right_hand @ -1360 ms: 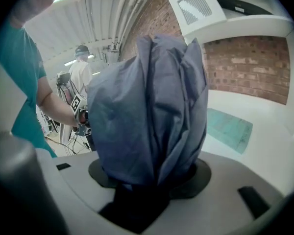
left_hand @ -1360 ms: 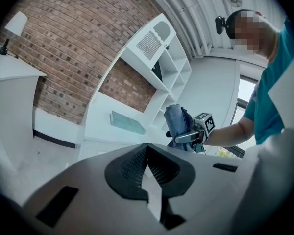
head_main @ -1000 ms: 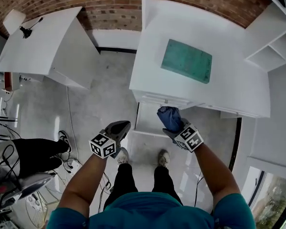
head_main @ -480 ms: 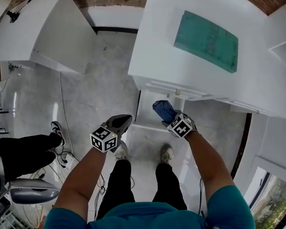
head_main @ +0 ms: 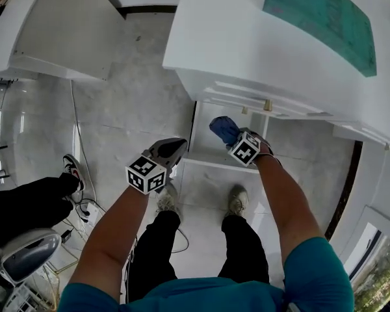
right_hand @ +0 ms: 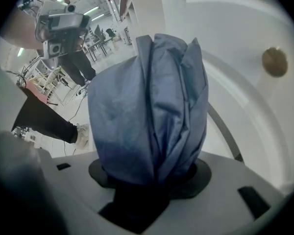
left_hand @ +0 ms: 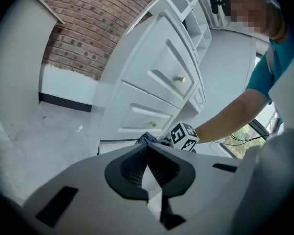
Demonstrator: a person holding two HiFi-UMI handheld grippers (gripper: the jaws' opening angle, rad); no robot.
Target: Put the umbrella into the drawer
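Half the job looked done: the folded blue umbrella (head_main: 222, 128) was clamped in the right gripper (head_main: 234, 138), held just above the pulled-out bottom drawer (head_main: 208, 164), not yet inside. The left gripper (head_main: 175, 147) was kept shut, empty. Lowering and releasing were left.

Umbrella end: your folded blue fabric umbrella (right_hand: 147, 106) vanishes between the jaws.
Green rectangular mat (head_main: 325, 18): cut by the top edge.
Open white drawer (head_main: 205, 164): inside partly hidden behind your umbrella.
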